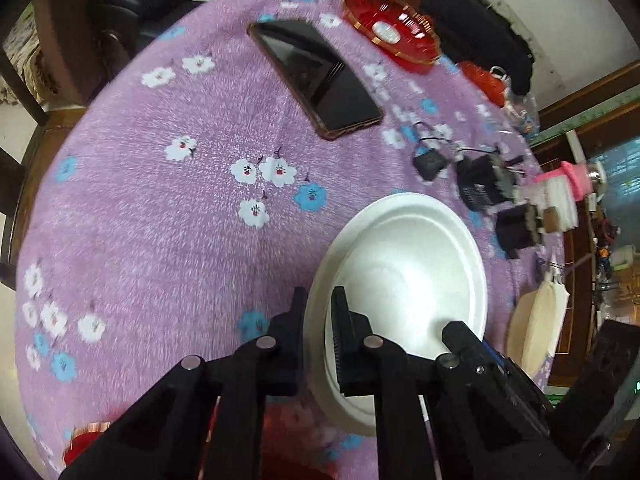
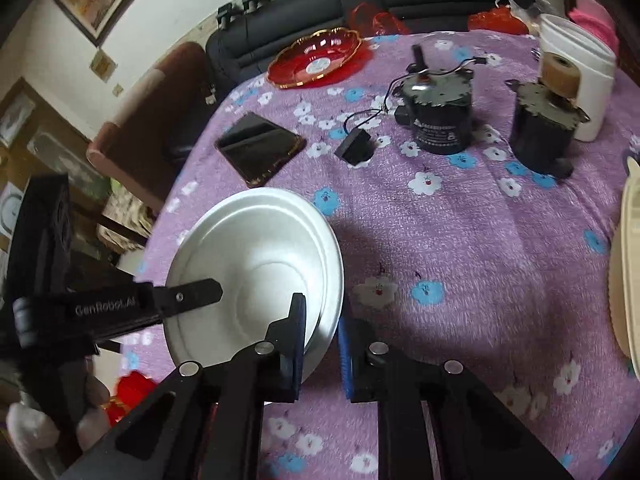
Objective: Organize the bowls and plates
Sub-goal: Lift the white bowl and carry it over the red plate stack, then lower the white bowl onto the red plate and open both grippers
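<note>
**Two-gripper hold on a stack of white plates, rims straddled from opposite sides**

Nearest each camera, the left gripper (image 1: 318,300) has its fingers astride the near rim of the white round foam plate stack (image 1: 404,280), one finger outside and one inside; the gap is narrow, but whether it pinches cannot be told. The right gripper (image 2: 322,312) straddles the opposite rim likewise, fingers apart with visible slack. The stack sits over the near part of the desk covered in purple floral fleece cloth (image 2: 460,240), apparently tilted, opening upward. Being round, it has no long axis; its face tips toward the left side. To do the step well, both grippers should probably close evenly before lifting, keeping the stack level. Farther off lie a black glossy smartphone (image 2: 260,152), two dark cylindrical motors (image 2: 438,118), and a red gilt-edged glass dish (image 2: 316,60).
</note>
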Action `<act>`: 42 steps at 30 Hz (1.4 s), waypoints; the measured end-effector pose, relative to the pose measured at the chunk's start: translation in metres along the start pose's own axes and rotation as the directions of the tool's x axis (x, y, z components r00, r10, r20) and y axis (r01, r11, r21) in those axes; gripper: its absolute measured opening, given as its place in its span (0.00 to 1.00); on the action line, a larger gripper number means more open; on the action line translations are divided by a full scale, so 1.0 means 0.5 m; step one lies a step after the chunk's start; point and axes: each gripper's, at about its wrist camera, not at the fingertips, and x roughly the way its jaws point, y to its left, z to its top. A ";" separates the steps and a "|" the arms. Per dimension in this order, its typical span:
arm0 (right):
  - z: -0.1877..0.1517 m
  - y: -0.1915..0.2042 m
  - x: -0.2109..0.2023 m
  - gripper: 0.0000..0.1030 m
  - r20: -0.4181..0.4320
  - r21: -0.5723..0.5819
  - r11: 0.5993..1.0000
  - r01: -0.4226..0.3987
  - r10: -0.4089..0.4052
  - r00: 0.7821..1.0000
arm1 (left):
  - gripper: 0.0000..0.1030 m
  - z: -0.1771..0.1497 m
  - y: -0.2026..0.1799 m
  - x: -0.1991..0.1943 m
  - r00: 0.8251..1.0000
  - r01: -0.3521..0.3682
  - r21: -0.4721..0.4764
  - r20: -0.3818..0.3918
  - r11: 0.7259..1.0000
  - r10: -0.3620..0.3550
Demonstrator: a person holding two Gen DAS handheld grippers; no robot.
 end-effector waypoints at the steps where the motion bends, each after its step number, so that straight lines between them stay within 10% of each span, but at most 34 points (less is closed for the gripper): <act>1: -0.003 0.006 -0.011 0.15 0.008 0.000 1.000 -0.008 0.008 1.000 | 0.11 -0.013 -0.007 -0.022 1.000 0.002 0.009 0.020 1.000 -0.002; 16: -0.190 0.184 -0.168 0.15 0.052 -0.225 0.971 -0.079 0.093 0.994 | 0.11 -0.267 0.096 -0.250 0.979 0.028 -0.066 0.202 0.997 -0.014; 35: -0.288 0.226 -0.090 0.16 0.014 -0.309 0.950 -0.037 0.043 0.999 | 0.11 -0.364 0.183 -0.199 0.959 -0.111 -0.112 0.247 0.987 0.136; 42: -0.297 0.240 -0.062 0.17 0.003 -0.346 0.937 -0.042 0.045 0.999 | 0.37 -0.379 0.173 -0.224 0.918 -0.182 -0.124 0.335 0.975 0.214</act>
